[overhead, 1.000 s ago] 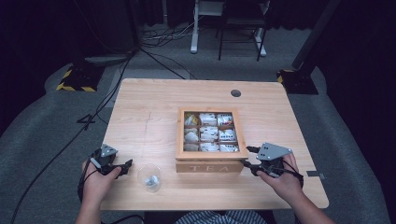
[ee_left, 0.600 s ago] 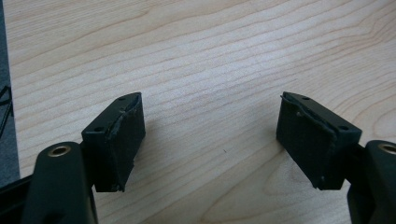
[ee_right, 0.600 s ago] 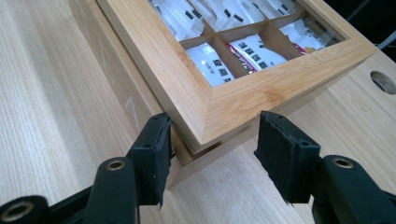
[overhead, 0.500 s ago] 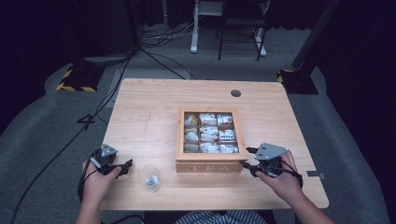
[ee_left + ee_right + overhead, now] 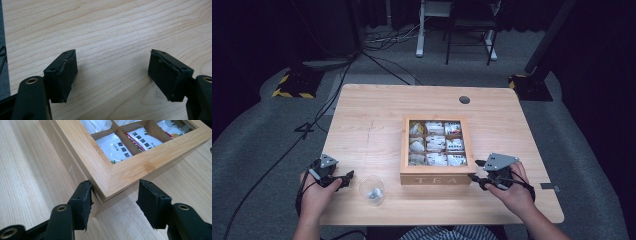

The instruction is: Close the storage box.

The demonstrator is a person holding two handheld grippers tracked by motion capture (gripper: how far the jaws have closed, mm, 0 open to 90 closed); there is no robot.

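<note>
Tea box: square bamboo box with a glass-paned lid (image 5: 437, 145), "TEA" on its front wall, nine compartments of white sachets visible through the pane; it sits at centre right of the high view, lid down.
Box corner: in the right gripper view the near corner of the lid frame (image 5: 117, 180) juts between the two black pads.
Right tool (image 5: 480, 173): at lower right of the high view, jaws apart and straddling that corner; the left pad looks to be at or almost at the wood, the right pad stands clear, so nothing is clamped.
Left tool (image 5: 346, 179): at lower left, jaws wide apart over bare wood, holding nothing.
Cup: small clear plastic cup (image 5: 372, 190) with something pale inside, just beside the box front, between the tools.
Worktop: pale wooden worktop (image 5: 372, 120), otherwise bare.
Risk, slip: a pinch across a mitred corner bears on slanting faces; the pads would likely skid off.
Risk, shove: uneven pad contact could slide or rotate the whole box, since the left tool braces nothing.
Risk, cup: a box pushed forward may tip the cup.
</note>
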